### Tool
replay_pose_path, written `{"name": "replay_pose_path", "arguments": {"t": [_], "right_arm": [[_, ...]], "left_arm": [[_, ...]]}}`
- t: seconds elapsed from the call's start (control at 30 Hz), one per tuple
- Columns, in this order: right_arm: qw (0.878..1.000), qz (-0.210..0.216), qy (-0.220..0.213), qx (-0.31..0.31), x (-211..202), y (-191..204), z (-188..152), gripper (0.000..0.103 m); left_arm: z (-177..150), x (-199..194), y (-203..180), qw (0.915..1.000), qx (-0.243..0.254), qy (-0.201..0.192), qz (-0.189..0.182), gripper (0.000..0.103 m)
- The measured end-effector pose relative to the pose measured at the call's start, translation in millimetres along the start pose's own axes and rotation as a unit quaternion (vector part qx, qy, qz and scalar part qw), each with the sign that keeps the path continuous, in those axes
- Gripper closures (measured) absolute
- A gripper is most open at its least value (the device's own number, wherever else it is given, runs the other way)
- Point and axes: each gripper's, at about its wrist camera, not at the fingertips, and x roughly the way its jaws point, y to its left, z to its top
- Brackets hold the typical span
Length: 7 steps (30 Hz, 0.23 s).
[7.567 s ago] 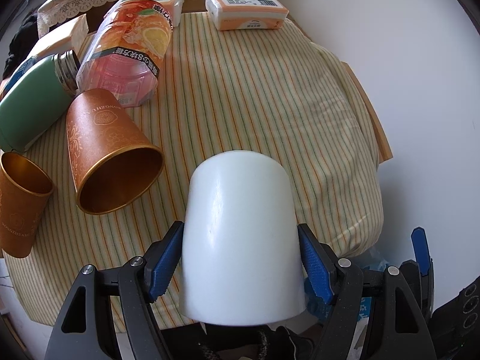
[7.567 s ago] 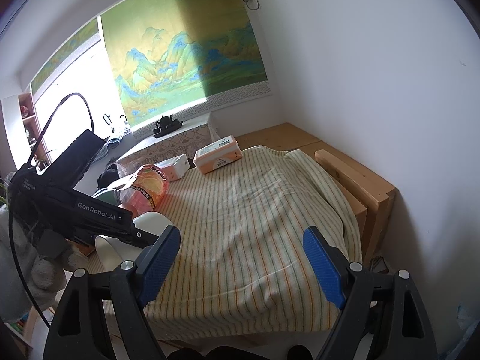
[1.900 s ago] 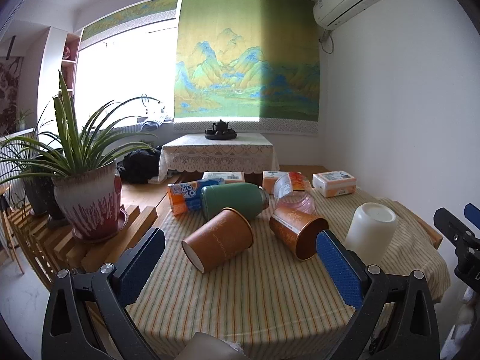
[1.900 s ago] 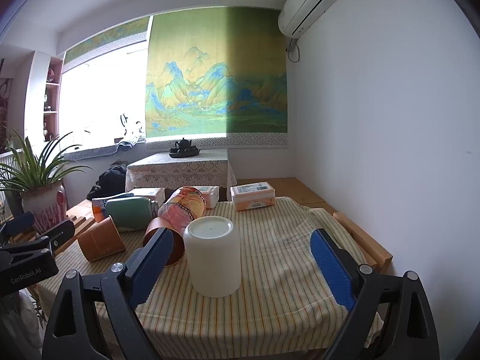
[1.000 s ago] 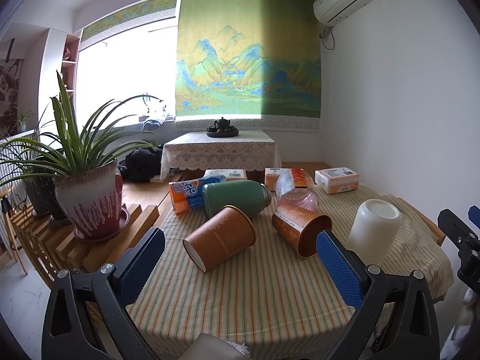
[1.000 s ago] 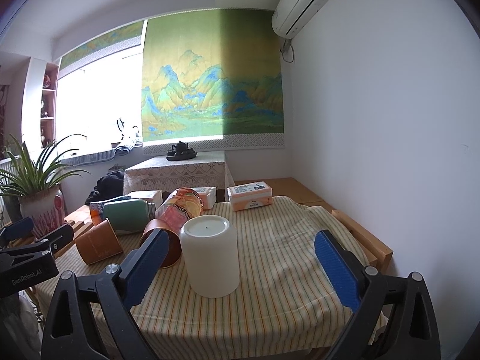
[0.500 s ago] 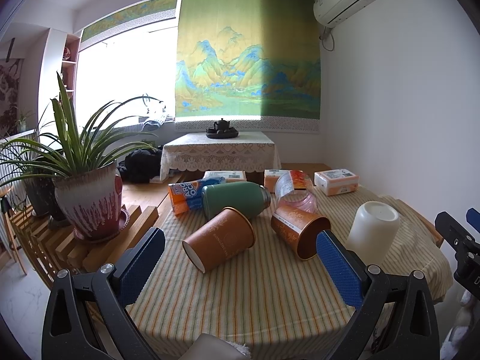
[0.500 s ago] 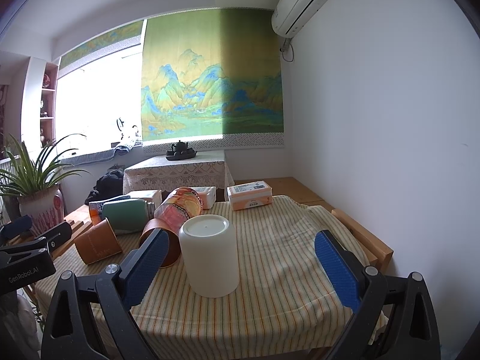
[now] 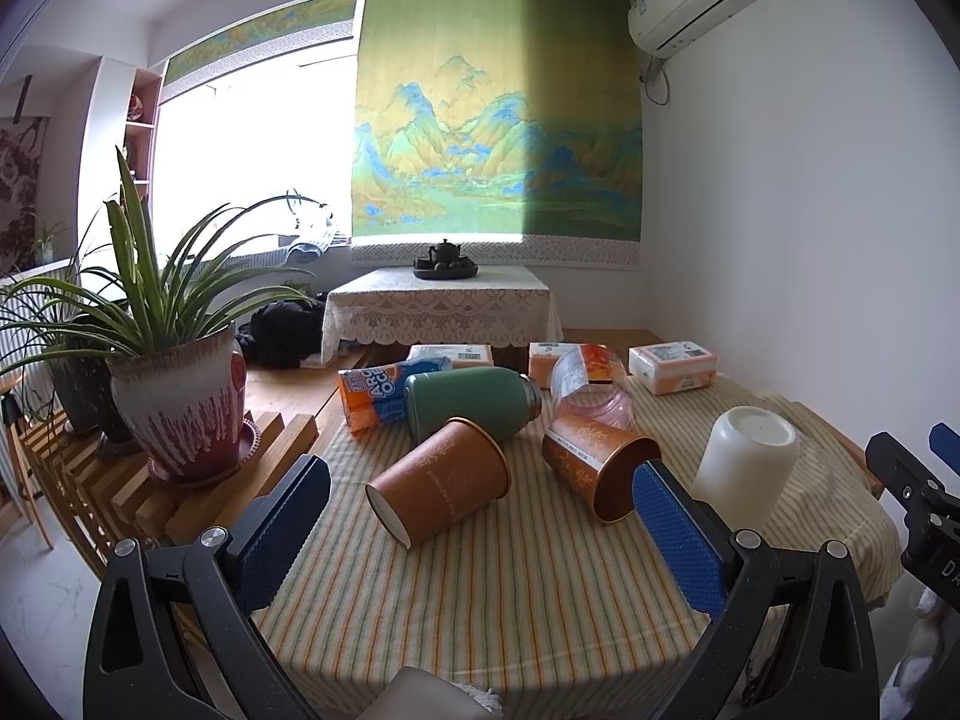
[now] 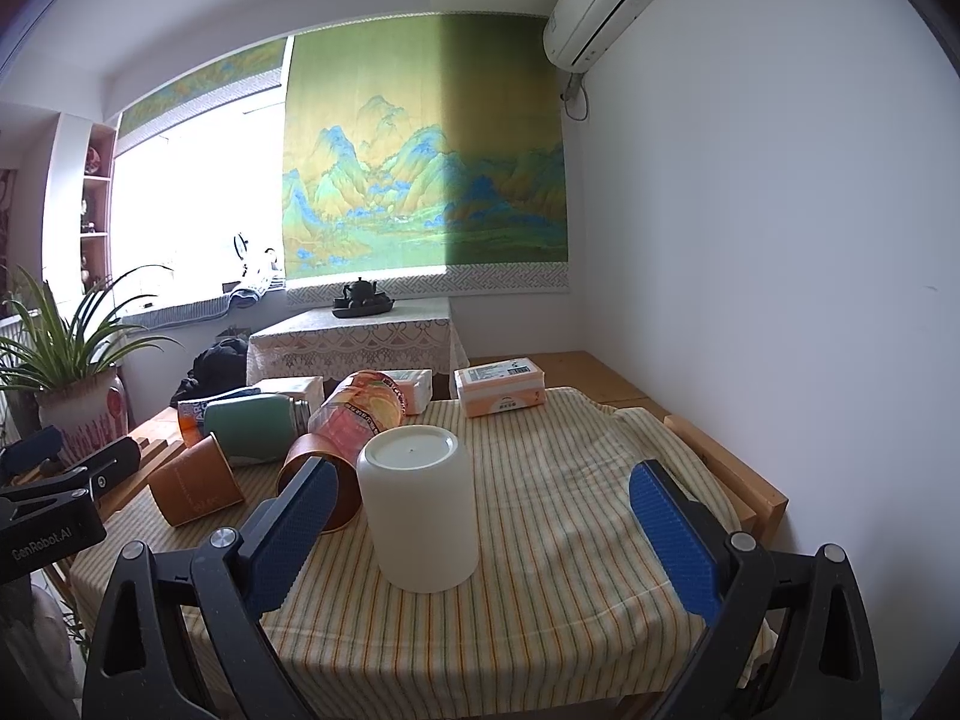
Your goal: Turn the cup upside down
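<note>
The white cup point(image 10: 418, 510) stands upside down, base up, on the striped tablecloth point(image 10: 570, 516). It also shows at the right in the left wrist view point(image 9: 744, 462). My left gripper point(image 9: 480, 534) is open and empty, held back from the table's near edge. My right gripper point(image 10: 480, 534) is open and empty, a little in front of the white cup, not touching it. The left gripper's body point(image 10: 54, 516) shows at the left of the right wrist view.
Two orange paper cups point(image 9: 444, 486) point(image 9: 600, 468) lie on their sides, with a green flask point(image 9: 468, 402), a snack bag point(image 9: 384, 390), a plastic jar point(image 10: 360, 414) and tissue packs point(image 10: 501, 390). A potted plant point(image 9: 180, 396) stands left on wooden slats. A white wall runs along the right.
Over the last second both grippers have stayed open and nearly still. Earlier, the left gripper held the white cup, set it base up on the cloth and pulled back.
</note>
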Motion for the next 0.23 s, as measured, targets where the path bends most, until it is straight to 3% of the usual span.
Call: {"name": "replay_pose_path", "arguments": {"t": [0.23], "right_arm": [[1.0, 0.002, 0.005, 0.001, 2.2, 0.4, -1.8, 0.007]], "left_arm": [[0.0, -0.1, -1.3, 1.0, 0.005, -0.003, 0.006, 0.001]]}}
